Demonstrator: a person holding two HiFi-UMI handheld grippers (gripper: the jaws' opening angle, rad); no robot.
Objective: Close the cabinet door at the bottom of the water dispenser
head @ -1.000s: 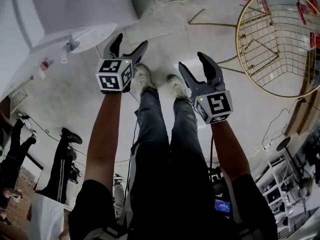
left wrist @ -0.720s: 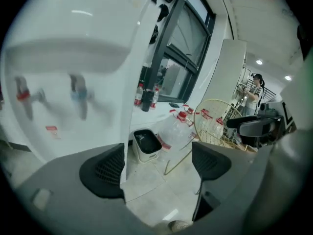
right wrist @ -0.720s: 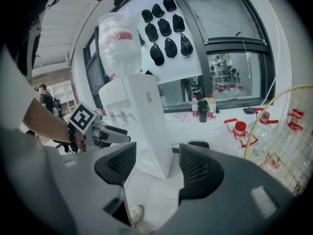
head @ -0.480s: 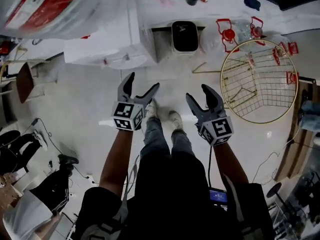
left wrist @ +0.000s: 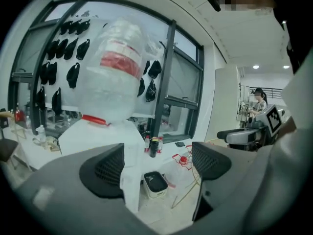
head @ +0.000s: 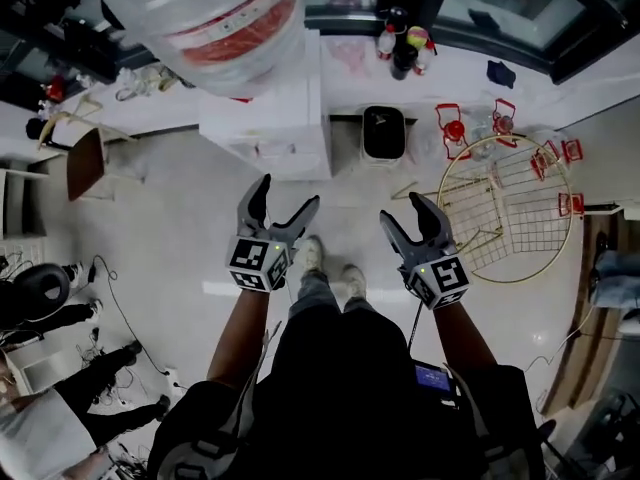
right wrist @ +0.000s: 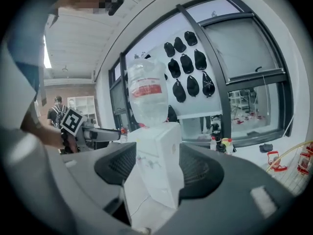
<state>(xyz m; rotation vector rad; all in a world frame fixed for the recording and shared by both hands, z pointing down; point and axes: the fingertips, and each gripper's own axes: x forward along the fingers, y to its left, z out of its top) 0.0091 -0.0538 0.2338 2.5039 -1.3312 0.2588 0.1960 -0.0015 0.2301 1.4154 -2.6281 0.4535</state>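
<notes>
- Left gripper: jaws have just been opening and stand wide apart, with nothing between them; it is held in the air and touches nothing.
- Right gripper: jaws partly apart and empty, level with the left gripper at its 3 o'clock, also clear of everything.
- Water dispenser: white body at 12 o'clock of the left gripper and 10 o'clock of the right in the head view, well apart from both; an inverted water bottle sits on top.
- Cabinet door: at the dispenser's foot, not visible in any view; open or shut cannot be told.
- White bin with a dark lid: just beside the dispenser, at its 3 o'clock.
- Gold wire basket: on the floor at 3 o'clock of the right gripper.
</notes>
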